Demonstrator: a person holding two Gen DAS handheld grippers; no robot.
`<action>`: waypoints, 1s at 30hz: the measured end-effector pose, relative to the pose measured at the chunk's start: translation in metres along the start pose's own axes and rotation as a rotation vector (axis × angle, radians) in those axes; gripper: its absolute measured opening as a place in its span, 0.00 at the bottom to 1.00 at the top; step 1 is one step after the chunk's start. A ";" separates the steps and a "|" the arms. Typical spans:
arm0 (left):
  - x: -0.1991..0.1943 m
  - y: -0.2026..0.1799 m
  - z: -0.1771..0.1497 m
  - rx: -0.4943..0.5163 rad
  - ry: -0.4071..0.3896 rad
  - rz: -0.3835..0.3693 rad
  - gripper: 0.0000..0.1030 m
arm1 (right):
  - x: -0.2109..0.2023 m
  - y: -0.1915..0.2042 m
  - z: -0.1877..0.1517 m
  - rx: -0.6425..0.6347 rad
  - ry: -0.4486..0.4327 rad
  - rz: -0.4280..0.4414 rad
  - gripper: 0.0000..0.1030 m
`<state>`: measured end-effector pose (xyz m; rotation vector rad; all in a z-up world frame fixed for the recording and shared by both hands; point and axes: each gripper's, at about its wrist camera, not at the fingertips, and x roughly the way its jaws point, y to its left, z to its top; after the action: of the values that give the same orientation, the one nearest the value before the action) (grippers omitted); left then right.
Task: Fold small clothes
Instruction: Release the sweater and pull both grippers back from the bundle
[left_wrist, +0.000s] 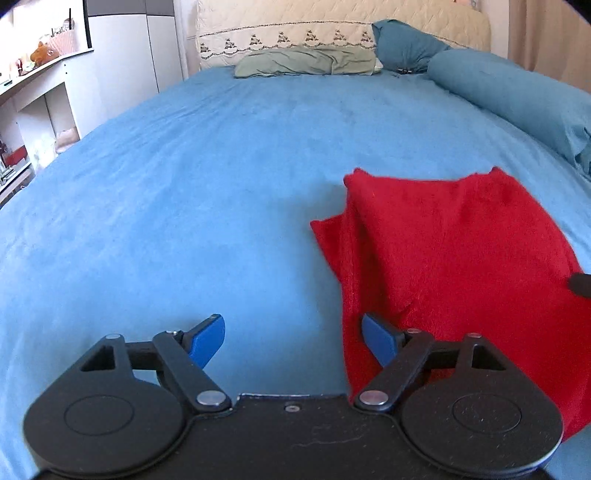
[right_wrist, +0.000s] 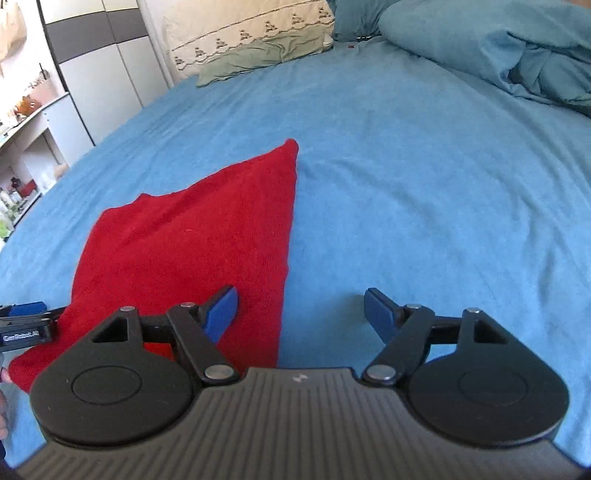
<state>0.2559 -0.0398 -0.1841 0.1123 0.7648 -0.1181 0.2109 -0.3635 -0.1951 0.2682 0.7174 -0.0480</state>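
Blue bedding covered the whole bed (left_wrist: 207, 177), and it made a big soft place for folding. Far away at the head of the bed lay a green pillow (left_wrist: 306, 61) and a cream cover with small stitched pictures (left_wrist: 280, 35). A long blue bolster (left_wrist: 509, 92) sat on the far right. White shelves (left_wrist: 33, 85) with small toys stood on the left.

One red cloth (left_wrist: 450, 266) lay on the bed, near the person. It looked partly folded, with a straight right edge and a bumpy left side where a flap stuck out. It probably lay close so both tools could reach it.

Each tool sat at one side of the cloth. The left gripper (left_wrist: 293, 341) was spread wide and held nothing. Its right blue finger (left_wrist: 378, 341) was over the cloth's left edge, and its other finger was over the bare sheet. The right gripper (right_wrist: 301, 314) was spread wide too and held nothing. Its left blue finger (right_wrist: 221, 314) was over the cloth's right edge. I think they were ready to pinch the two near corners for the next fold.

Some white writing showed on the left tool in the right camera's view, but it was too fuzzy to read.
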 end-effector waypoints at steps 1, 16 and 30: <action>-0.004 0.001 0.004 0.002 -0.001 0.008 0.83 | -0.005 0.002 0.004 0.004 -0.007 0.001 0.88; -0.236 0.025 0.043 -0.075 -0.234 -0.069 1.00 | -0.229 0.074 0.026 -0.111 -0.172 -0.006 1.00; -0.321 0.002 -0.028 -0.078 -0.112 -0.064 1.00 | -0.323 0.099 -0.034 -0.171 -0.009 -0.147 1.00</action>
<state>0.0072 -0.0121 0.0189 0.0073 0.6601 -0.1541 -0.0413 -0.2749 0.0142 0.0515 0.7270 -0.1265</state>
